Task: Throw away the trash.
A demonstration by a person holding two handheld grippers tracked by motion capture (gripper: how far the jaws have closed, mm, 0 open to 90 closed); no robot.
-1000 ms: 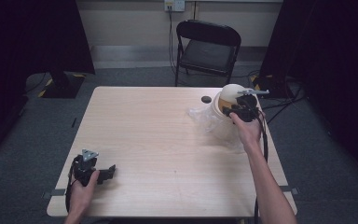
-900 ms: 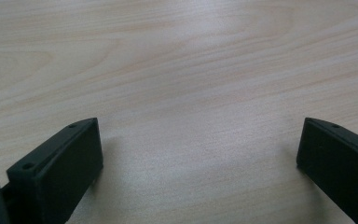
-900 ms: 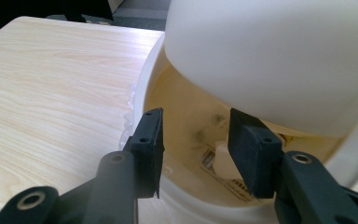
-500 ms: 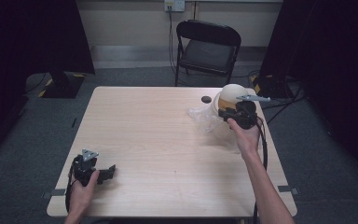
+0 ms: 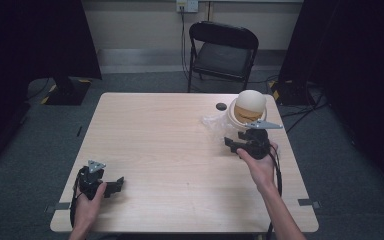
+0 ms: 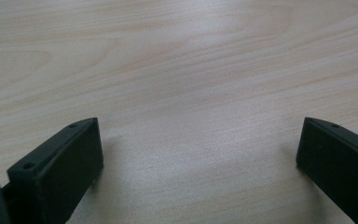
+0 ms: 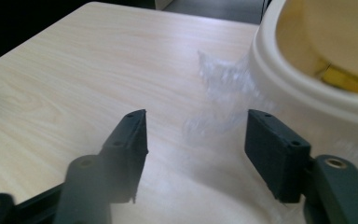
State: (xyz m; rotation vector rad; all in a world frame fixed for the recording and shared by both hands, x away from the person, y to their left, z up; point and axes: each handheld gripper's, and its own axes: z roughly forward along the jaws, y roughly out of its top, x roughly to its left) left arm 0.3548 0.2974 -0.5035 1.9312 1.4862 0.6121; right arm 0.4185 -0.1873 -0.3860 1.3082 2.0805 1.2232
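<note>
Crinkled clear plastic film point(image 7: 228, 93) lay on the pale wooden worktop point(image 5: 170, 145) against the cream round container point(image 5: 247, 107), just ahead of the right gripper point(image 5: 240, 145), whose jaws had just been opening, empty. Left gripper point(image 5: 111, 184) rested wide, well apart from it.

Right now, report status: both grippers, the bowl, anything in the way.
Left gripper open, resting on the table. Right gripper open, just been opening, nothing between its fingers. White bowl beside it, clear plastic wrap lying ahead of the fingers.
</note>
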